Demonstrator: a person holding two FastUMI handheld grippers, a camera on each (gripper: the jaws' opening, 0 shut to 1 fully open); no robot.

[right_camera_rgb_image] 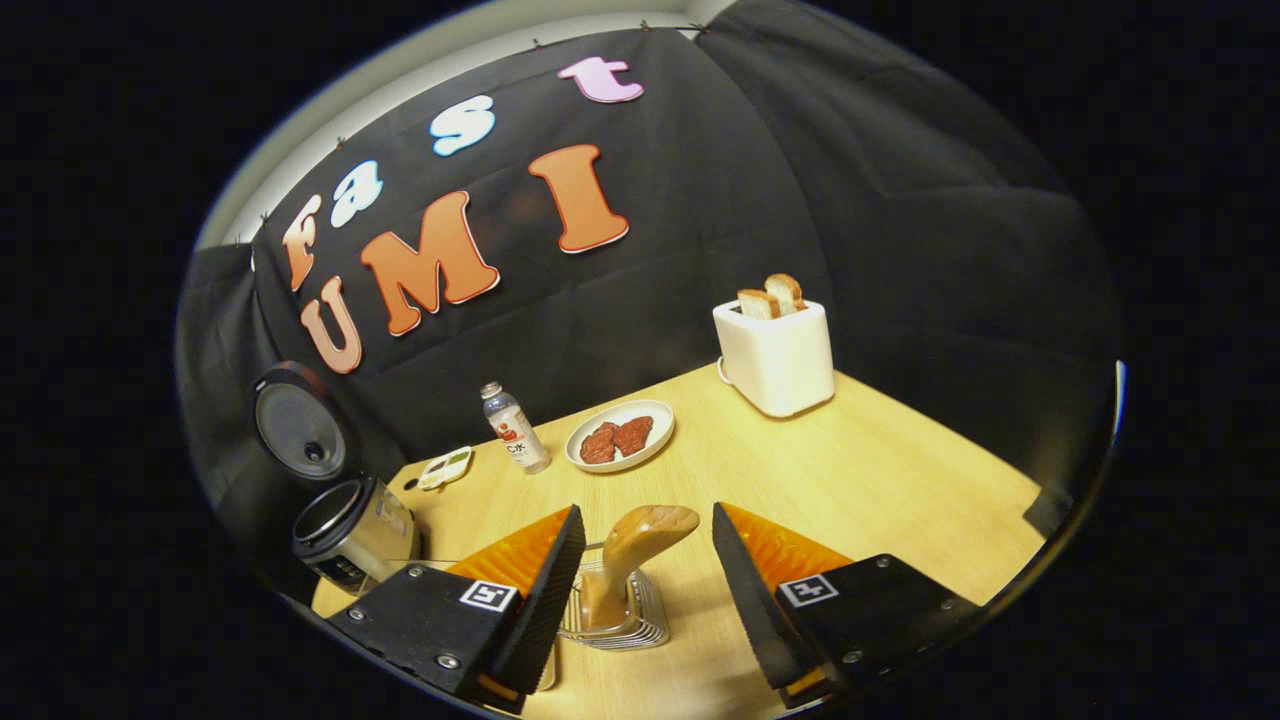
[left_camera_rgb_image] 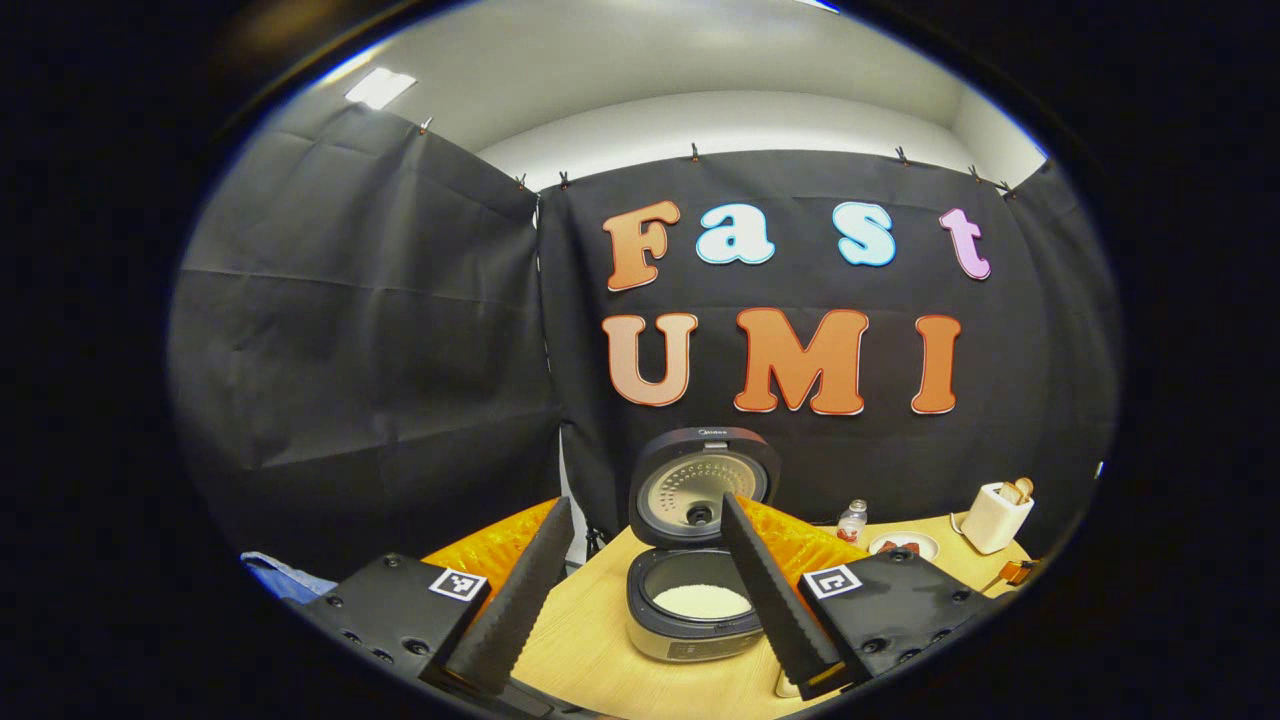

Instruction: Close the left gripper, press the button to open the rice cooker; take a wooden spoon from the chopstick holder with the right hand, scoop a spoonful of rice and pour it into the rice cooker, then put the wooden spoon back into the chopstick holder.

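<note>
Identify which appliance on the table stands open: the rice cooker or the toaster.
The rice cooker: its round lid is tipped up at the back, baring white rice in the pot. The white toaster merely holds two bread slices.

You've got a matt pale wood-grain table under everything, and the booth wall is matt, creased black cloth. Rice cooker has a brushed-metal body with a glossy dark plastic lid; the wooden spoon looks smooth and lightly sheened in a wire-metal chopstick holder. Toaster is smooth off-white plastic, plate glossy white.
</note>
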